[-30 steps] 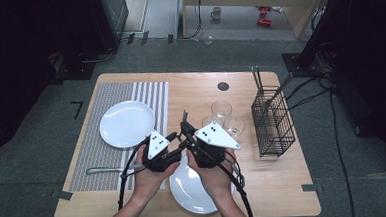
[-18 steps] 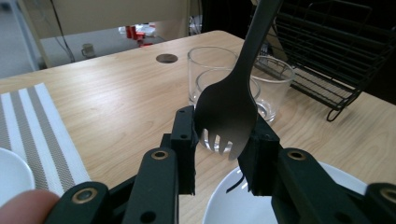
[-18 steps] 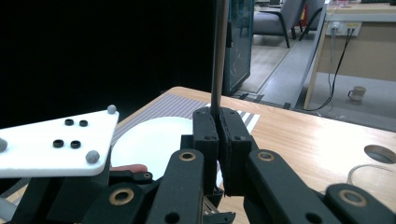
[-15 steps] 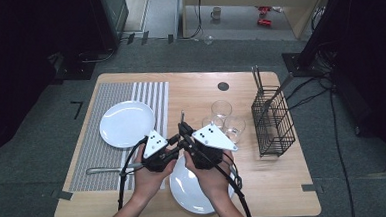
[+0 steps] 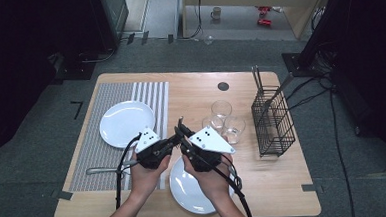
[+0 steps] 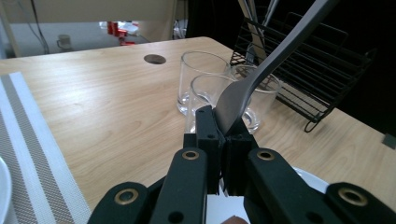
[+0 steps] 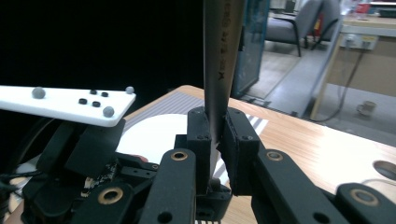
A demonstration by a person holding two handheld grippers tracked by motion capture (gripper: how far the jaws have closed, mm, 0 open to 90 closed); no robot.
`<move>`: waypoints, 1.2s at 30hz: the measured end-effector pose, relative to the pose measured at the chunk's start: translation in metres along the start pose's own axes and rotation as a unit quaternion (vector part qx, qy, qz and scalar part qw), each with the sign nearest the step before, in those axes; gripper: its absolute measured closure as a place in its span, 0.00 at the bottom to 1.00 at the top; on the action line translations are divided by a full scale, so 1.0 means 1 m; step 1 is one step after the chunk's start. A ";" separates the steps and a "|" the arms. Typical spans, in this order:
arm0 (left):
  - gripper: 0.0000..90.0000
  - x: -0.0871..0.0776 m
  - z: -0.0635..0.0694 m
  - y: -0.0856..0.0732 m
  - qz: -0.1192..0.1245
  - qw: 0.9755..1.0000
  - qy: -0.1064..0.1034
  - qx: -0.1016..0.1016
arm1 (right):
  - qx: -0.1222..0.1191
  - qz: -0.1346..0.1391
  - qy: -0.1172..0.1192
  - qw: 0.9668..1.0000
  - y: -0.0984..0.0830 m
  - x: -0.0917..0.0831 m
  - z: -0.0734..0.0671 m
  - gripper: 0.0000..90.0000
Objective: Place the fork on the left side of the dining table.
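Jaws of the left gripper (image 6: 223, 135) have just been closing and now clamp the bowl end of a grey spoon (image 6: 261, 70). Jaws of the right gripper (image 7: 217, 135) have just been easing open, its handle between them, the pads barely touching. It hangs above the tabletop (image 5: 190, 93) near 3 glasses (image 5: 221, 109).

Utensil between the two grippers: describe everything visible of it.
The utensil is one piece of grey, matte metal. Its broad, spoon-like end is clamped in the shut left gripper, tip hidden. Its slim handle, stamped with small lettering, stands between the pads of the right gripper, whose jaws have just been opening; whether they press on it cannot be told.
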State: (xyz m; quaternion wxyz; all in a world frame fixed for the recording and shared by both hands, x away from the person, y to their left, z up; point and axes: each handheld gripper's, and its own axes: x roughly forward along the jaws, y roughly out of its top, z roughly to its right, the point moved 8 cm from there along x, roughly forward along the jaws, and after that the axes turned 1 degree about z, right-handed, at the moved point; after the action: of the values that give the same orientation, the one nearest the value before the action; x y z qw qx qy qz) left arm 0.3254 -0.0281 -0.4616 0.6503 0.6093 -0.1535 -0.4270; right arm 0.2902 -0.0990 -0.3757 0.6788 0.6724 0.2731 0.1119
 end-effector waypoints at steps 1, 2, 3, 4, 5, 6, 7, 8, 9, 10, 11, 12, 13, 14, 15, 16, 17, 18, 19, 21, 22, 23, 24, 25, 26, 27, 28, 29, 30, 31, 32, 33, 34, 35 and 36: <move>0.99 0.000 0.000 0.000 0.000 1.000 -0.002 -0.002 | -0.002 0.001 0.006 1.000 -0.001 0.000 0.000 0.91; 0.99 -0.001 0.000 0.000 0.000 1.000 -0.005 -0.001 | -0.004 0.001 0.008 1.000 -0.001 0.000 0.000 0.91; 0.99 -0.001 0.000 0.001 0.001 1.000 -0.009 -0.001 | -0.008 -0.002 0.012 1.000 -0.004 0.001 0.000 0.91; 0.99 -0.002 0.000 0.002 0.003 1.000 -0.013 -0.003 | -0.008 -0.008 0.017 1.000 -0.007 0.003 0.000 0.91; 0.99 -0.003 0.001 0.003 0.005 1.000 -0.016 -0.005 | -0.010 -0.015 0.021 1.000 -0.010 0.005 0.001 0.90; 0.99 -0.004 0.002 0.005 0.009 1.000 -0.022 -0.005 | -0.012 -0.022 0.025 0.999 -0.013 0.007 0.001 0.90; 0.99 -0.005 0.003 0.007 0.011 1.000 -0.026 -0.003 | -0.016 -0.032 0.029 0.999 -0.019 0.011 0.000 0.90; 0.99 -0.006 0.004 0.008 0.013 0.999 -0.029 -0.002 | -0.021 -0.038 0.031 0.999 -0.023 0.013 0.001 0.91; 0.99 -0.006 0.004 0.008 0.011 0.999 -0.033 -0.002 | -0.021 -0.039 0.031 0.999 -0.025 0.015 0.001 0.92; 0.99 -0.006 0.004 0.008 0.010 0.999 -0.037 -0.004 | -0.018 -0.035 0.037 0.999 -0.027 0.015 0.001 0.94; 0.99 -0.006 0.004 0.008 0.010 0.999 -0.041 -0.006 | -0.017 -0.034 0.038 0.999 -0.027 0.015 0.001 0.95; 0.99 -0.006 0.005 0.007 0.009 0.999 -0.045 -0.008 | -0.017 -0.033 0.037 0.999 -0.028 0.015 0.001 0.95; 0.99 -0.005 0.005 0.006 0.007 0.999 -0.048 -0.010 | -0.017 -0.031 0.037 0.999 -0.028 0.015 0.001 0.94; 0.99 -0.005 0.005 0.005 0.005 0.999 -0.049 -0.007 | -0.016 -0.027 0.040 0.999 -0.027 0.015 0.001 0.93; 0.99 -0.004 0.006 0.005 0.004 0.999 -0.050 -0.007 | -0.014 -0.024 0.043 0.999 -0.027 0.015 0.002 0.93; 0.99 -0.004 0.006 0.004 0.003 0.999 -0.051 -0.006 | -0.009 -0.023 0.045 0.999 -0.027 0.015 0.002 0.93; 0.99 -0.004 0.006 0.004 0.003 0.999 -0.051 -0.006 | -0.011 -0.021 0.045 0.999 -0.027 0.014 0.003 0.94; 0.99 -0.004 0.006 0.003 0.002 0.999 -0.052 -0.006 | -0.016 -0.019 0.042 0.999 -0.028 0.014 0.003 0.95; 0.99 -0.003 0.006 0.003 0.002 0.999 -0.052 -0.006 | -0.018 -0.019 0.039 0.999 -0.028 0.014 0.003 0.95; 0.98 -0.003 0.006 0.003 0.001 0.999 -0.053 -0.003 | -0.017 -0.020 0.036 0.999 -0.029 0.014 0.003 0.95; 0.95 -0.004 0.007 0.003 0.002 0.999 -0.054 0.000 | -0.014 -0.020 0.035 0.999 -0.029 0.014 0.004 0.95; 0.90 -0.004 0.007 0.003 0.001 0.999 -0.051 0.007 | -0.011 -0.020 0.034 0.999 -0.029 0.013 0.005 0.95; 0.86 -0.005 0.007 0.004 0.001 0.999 -0.051 0.012 | -0.010 -0.018 0.031 0.999 -0.028 0.013 0.006 0.95; 0.83 -0.006 0.007 0.005 0.003 0.999 -0.052 0.013 | -0.012 -0.017 0.027 0.999 -0.028 0.012 0.008 0.95; 0.80 -0.007 0.007 0.006 0.004 0.999 -0.052 0.012 | -0.009 -0.016 0.025 1.000 -0.027 0.012 0.009 0.95; 0.79 -0.008 0.006 0.007 0.006 0.999 -0.049 0.011 | -0.009 -0.016 0.023 1.000 -0.027 0.011 0.011 0.95; 0.76 -0.009 0.004 0.008 0.007 0.999 -0.047 0.012 | -0.009 -0.016 0.020 1.000 -0.026 0.011 0.012 0.95; 0.74 -0.009 0.004 0.008 0.008 0.999 -0.048 0.010 | -0.009 -0.016 0.016 1.000 -0.026 0.010 0.014 0.95; 0.72 -0.010 0.003 0.009 0.009 0.999 -0.050 0.011 | -0.008 -0.016 0.014 1.000 -0.026 0.009 0.015 0.95; 0.71 -0.012 0.003 0.010 0.011 0.999 -0.052 0.011 | -0.008 -0.017 0.012 1.000 -0.026 0.009 0.017 0.95; 0.69 -0.012 0.002 0.011 0.012 0.998 -0.054 0.014 | -0.008 -0.017 0.008 1.000 -0.026 0.008 0.019 0.95; 0.68 -0.014 0.003 0.012 0.015 0.998 -0.059 0.015 | -0.008 -0.019 0.007 1.000 -0.026 0.008 0.020 0.95; 0.68 -0.016 0.003 0.013 0.017 0.998 -0.062 0.020 | -0.008 -0.019 0.005 1.000 -0.027 0.008 0.021 0.95; 0.67 -0.018 0.002 0.015 0.018 0.998 -0.064 0.023 | -0.006 -0.021 0.003 1.000 -0.027 0.008 0.022 0.95; 0.67 -0.020 0.001 0.017 0.022 0.997 -0.065 0.022 | -0.006 -0.022 0.001 1.000 -0.028 0.008 0.023 0.95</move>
State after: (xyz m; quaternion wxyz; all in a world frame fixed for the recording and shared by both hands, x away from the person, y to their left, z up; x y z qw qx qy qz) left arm 0.3193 -0.0155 -0.4397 0.6341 0.5910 -0.2184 -0.4482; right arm 0.3027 -0.1166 -0.4059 0.6846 0.6624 0.2878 0.0992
